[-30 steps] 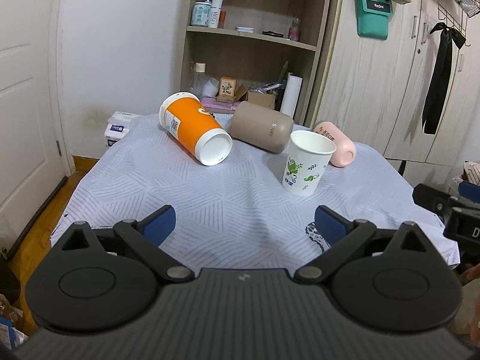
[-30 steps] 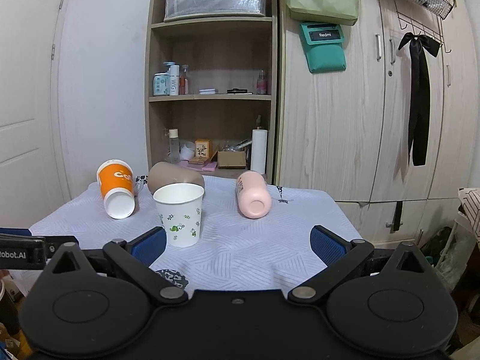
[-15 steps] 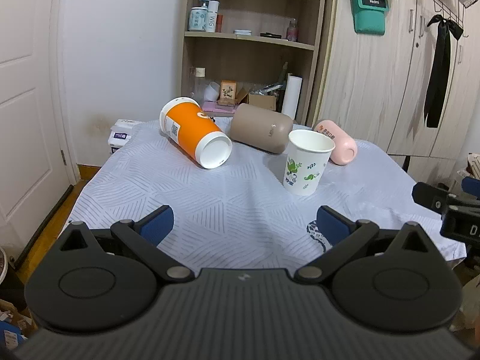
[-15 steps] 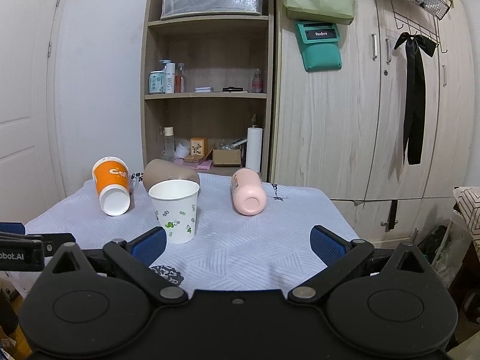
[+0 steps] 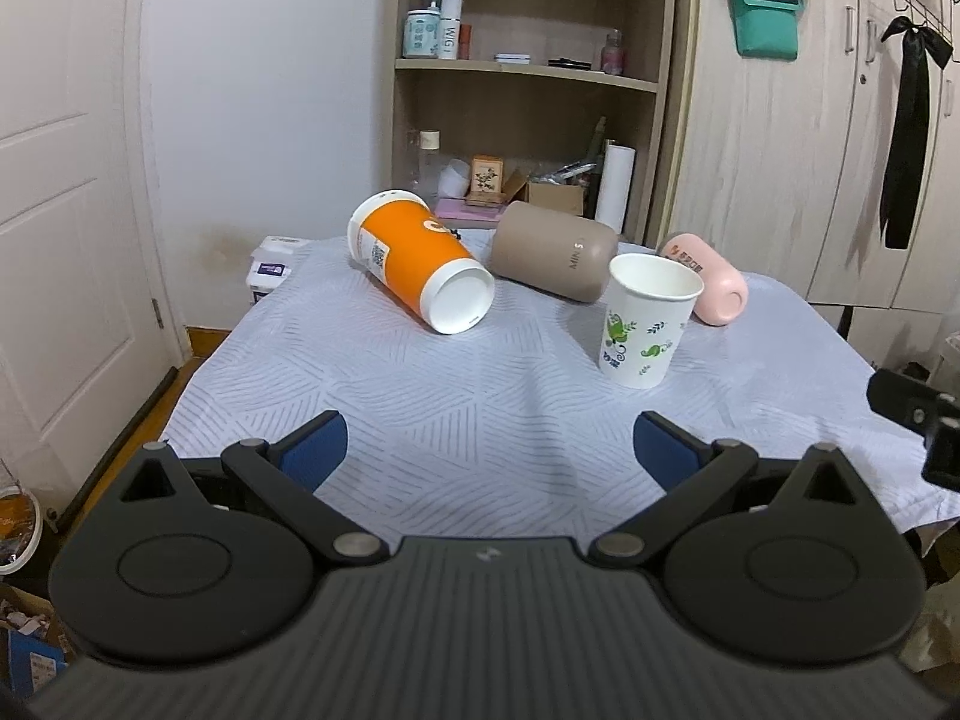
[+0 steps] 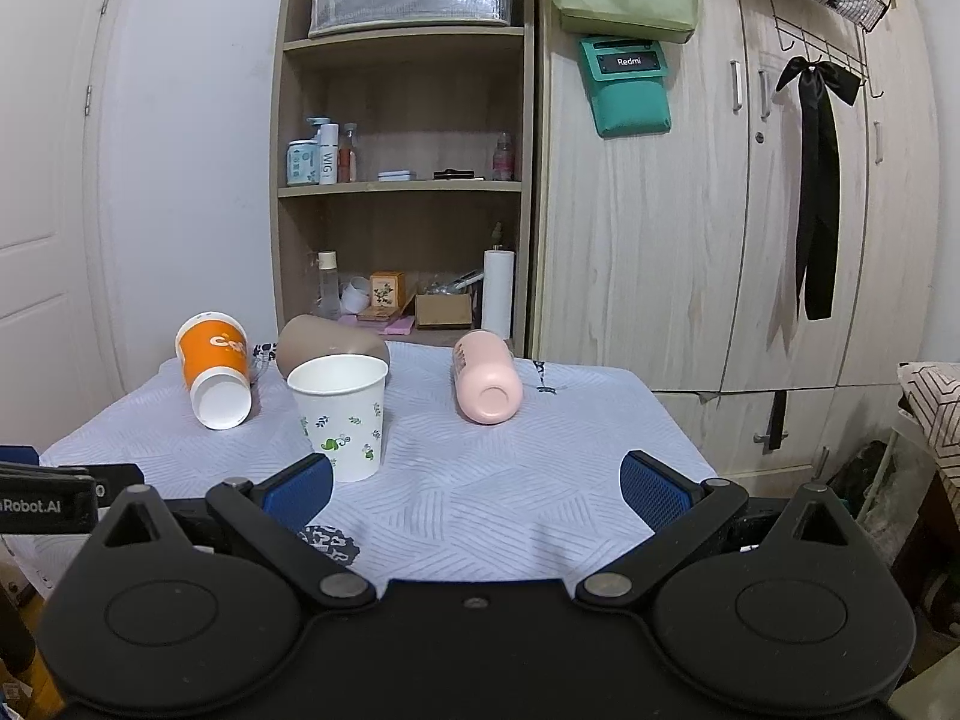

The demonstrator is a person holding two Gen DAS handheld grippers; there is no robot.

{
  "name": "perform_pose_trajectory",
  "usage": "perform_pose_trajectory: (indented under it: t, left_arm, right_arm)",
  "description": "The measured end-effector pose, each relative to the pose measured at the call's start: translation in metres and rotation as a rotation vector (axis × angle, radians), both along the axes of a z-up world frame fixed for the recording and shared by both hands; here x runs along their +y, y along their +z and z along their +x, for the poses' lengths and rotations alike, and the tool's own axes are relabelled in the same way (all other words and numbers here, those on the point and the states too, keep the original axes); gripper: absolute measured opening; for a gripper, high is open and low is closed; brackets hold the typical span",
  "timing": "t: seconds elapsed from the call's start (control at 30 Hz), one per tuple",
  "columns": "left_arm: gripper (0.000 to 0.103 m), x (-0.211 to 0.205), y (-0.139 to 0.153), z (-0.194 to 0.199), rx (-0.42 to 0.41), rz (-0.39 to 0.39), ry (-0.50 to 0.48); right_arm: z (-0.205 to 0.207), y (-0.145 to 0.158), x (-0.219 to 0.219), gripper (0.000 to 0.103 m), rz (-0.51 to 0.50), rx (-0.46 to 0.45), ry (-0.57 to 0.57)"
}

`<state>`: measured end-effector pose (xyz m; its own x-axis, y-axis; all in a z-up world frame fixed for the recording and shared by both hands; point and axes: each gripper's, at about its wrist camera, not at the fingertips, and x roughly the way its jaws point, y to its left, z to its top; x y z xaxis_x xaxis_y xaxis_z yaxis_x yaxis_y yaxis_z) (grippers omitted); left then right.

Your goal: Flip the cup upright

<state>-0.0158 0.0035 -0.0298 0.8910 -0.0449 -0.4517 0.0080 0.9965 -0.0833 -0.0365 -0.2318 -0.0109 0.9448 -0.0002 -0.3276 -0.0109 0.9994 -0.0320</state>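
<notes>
Left wrist view: white paper cup stands upright on the tabletop; orange cup, tan cup and pink cup lie sideways. Left gripper and right gripper hover with jaws spread, empty. Which cup counts is unsettled.

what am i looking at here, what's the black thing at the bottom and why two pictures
The black thing is a hand-held gripper with two blue-padded fingers; a person carries one in each hand. Each picture comes from a camera on one gripper, looking forward along its fingers: the left gripper and the right gripper. Both are open and hold nothing. Ahead is a table under a pale cloth. On it a white cup stands upright, while an orange cup, a tan cup and a pink cup lie on their sides.
</notes>
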Motion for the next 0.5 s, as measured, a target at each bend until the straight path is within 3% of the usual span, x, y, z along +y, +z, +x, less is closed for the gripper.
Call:
perform_pose_trajectory:
  t: [0.5]
  left_arm:
    - [0.103, 0.0046, 0.0002, -0.0008, -0.005, -0.008, 0.003]
  right_arm:
    - [-0.0016, -0.0002, 0.0007, 0.103, -0.011, -0.001, 0.0]
